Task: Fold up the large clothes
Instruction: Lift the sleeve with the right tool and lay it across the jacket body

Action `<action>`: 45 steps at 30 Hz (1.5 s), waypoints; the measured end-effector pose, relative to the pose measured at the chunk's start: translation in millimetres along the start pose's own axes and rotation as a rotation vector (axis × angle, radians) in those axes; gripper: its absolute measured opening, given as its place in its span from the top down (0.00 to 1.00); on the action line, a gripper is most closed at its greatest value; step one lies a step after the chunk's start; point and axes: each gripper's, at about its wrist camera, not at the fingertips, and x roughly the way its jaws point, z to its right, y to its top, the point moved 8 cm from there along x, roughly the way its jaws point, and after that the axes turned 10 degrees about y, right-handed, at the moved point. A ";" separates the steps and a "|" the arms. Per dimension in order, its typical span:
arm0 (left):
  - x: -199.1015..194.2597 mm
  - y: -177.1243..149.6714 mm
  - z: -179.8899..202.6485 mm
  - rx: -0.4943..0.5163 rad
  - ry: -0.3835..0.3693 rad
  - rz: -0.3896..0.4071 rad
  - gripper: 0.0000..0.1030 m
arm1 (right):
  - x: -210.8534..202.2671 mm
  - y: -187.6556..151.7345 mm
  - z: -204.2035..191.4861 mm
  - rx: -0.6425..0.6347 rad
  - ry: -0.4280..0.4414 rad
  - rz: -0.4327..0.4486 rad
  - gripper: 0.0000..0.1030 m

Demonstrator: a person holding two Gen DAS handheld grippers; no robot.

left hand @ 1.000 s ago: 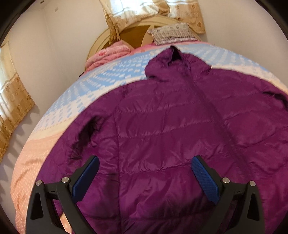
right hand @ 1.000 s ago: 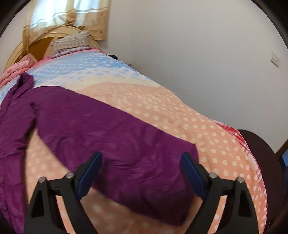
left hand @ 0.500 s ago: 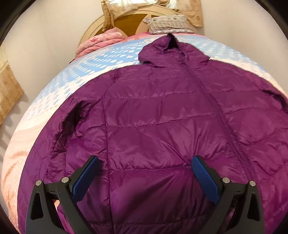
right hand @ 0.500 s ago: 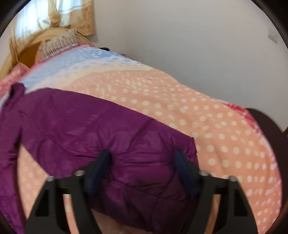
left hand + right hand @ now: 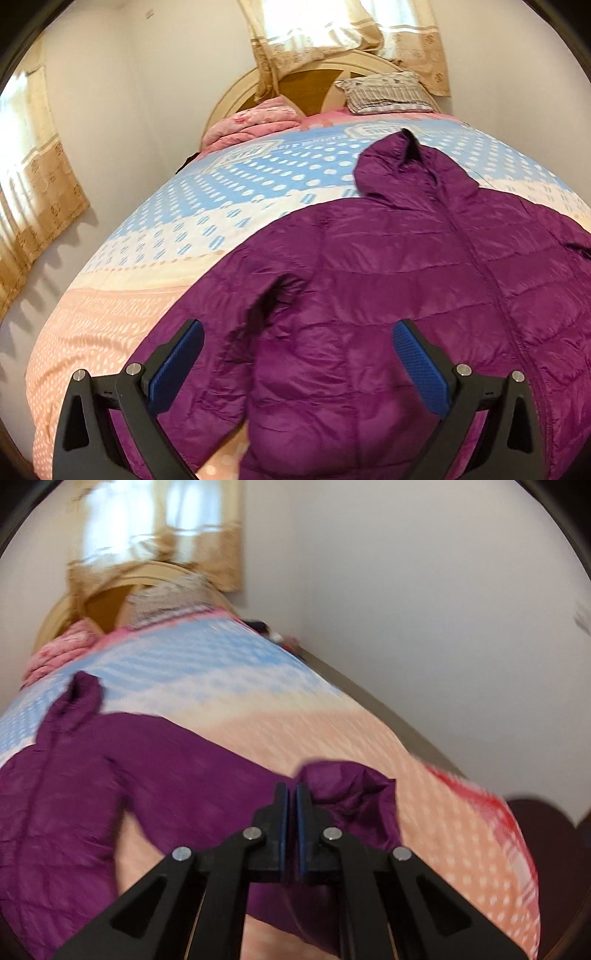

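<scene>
A purple quilted hooded jacket (image 5: 388, 277) lies front up on the dotted bedcover (image 5: 184, 221), hood toward the headboard. My left gripper (image 5: 295, 343) hovers open above the jacket's lower left side, where its left sleeve lies folded alongside the body; nothing sits between its blue pads (image 5: 177, 365). In the blurred right wrist view, my right gripper (image 5: 291, 790) is shut on the end of the jacket's right sleeve (image 5: 347, 786), which bunches up off the bedcover (image 5: 332, 723) beside the jaw tips. The jacket's body (image 5: 110, 768) stretches away to the left.
A folded pink blanket (image 5: 255, 120) and a patterned pillow (image 5: 384, 92) lie by the curved headboard (image 5: 295, 79). Curtains hang behind it and on the left wall. A white wall runs close along the bed's right side (image 5: 406, 627). A dark rounded chair back (image 5: 546, 830) stands at the foot.
My right gripper closed on the sleeve end and rose, pulling it off the bedcover. My left gripper stayed open and drew back and up, so more bedcover shows on the left.
</scene>
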 end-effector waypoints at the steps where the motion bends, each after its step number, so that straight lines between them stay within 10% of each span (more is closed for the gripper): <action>1: 2.0 -1.0 -5.5 -0.007 0.007 -0.003 0.01 | 0.2 5.3 -12.6 -0.020 0.016 0.007 0.96; 10: 5.4 -9.5 -27.1 -0.020 0.016 -0.005 0.01 | 19.2 20.0 -156.7 -0.226 0.161 0.023 0.97; 12: 6.6 -10.0 -30.3 -0.029 0.013 -0.004 0.01 | 32.7 10.2 -150.0 -0.188 0.162 -0.008 0.61; 13: 8.3 -9.5 -31.1 -0.034 0.013 -0.002 0.01 | 36.3 3.8 -139.9 -0.153 0.163 -0.017 0.25; 14: 10.3 -9.0 -31.0 -0.038 0.009 -0.002 0.01 | 37.1 -3.3 -124.9 -0.111 0.156 -0.021 0.21; 23: 18.9 -10.7 -1.3 -0.038 -0.018 -0.036 0.01 | -7.8 -72.9 68.2 0.162 -0.233 -0.110 0.26; 27: 16.6 -12.1 16.4 -0.014 -0.026 -0.039 0.01 | 8.0 -114.9 111.8 0.270 -0.230 -0.262 0.25; 32: 7.9 -12.9 25.0 0.007 -0.038 -0.034 0.01 | 23.4 -113.1 95.5 0.202 -0.184 -0.282 0.81; 37: 0.3 -9.8 18.6 0.003 -0.062 -0.009 0.01 | 14.9 -66.3 69.2 0.108 -0.132 -0.182 0.88; 45: 9.0 -13.8 -0.3 0.000 -0.047 -0.002 0.01 | 14.3 29.9 -76.6 -0.133 0.032 -0.043 0.88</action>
